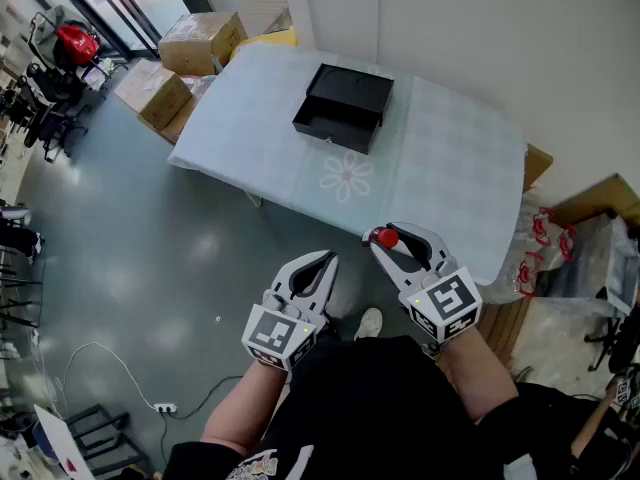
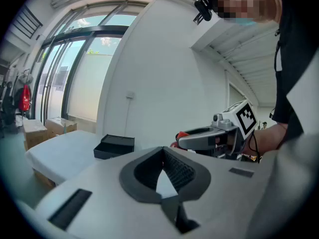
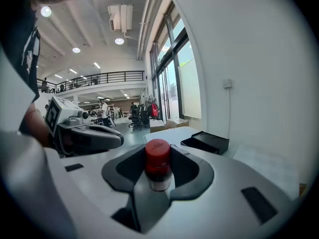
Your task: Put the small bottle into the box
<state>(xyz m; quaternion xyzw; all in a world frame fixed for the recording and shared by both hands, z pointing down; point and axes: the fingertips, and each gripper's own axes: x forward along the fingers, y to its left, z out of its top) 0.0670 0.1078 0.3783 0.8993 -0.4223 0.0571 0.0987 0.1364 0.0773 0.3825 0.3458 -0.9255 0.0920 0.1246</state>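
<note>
The small bottle [image 1: 387,236] has a red cap and stands upright between the jaws of my right gripper [image 1: 390,238], which is shut on it and held in the air off the table's near edge. The right gripper view shows the bottle [image 3: 157,164] close up, with the box [image 3: 205,143] further ahead to the right. That black open box [image 1: 343,106] sits at the far middle of the white-clothed table [image 1: 250,138]. My left gripper [image 1: 322,263] hangs lower left of the right one, jaws together, nothing in them. Its own view shows the box [image 2: 114,146] ahead.
Cardboard boxes [image 1: 200,38] are stacked on the floor past the table's far left corner. A wall runs along the table's far side. More boxes and bags [image 1: 545,248] crowd the floor at the right end. Grey floor lies left of the table.
</note>
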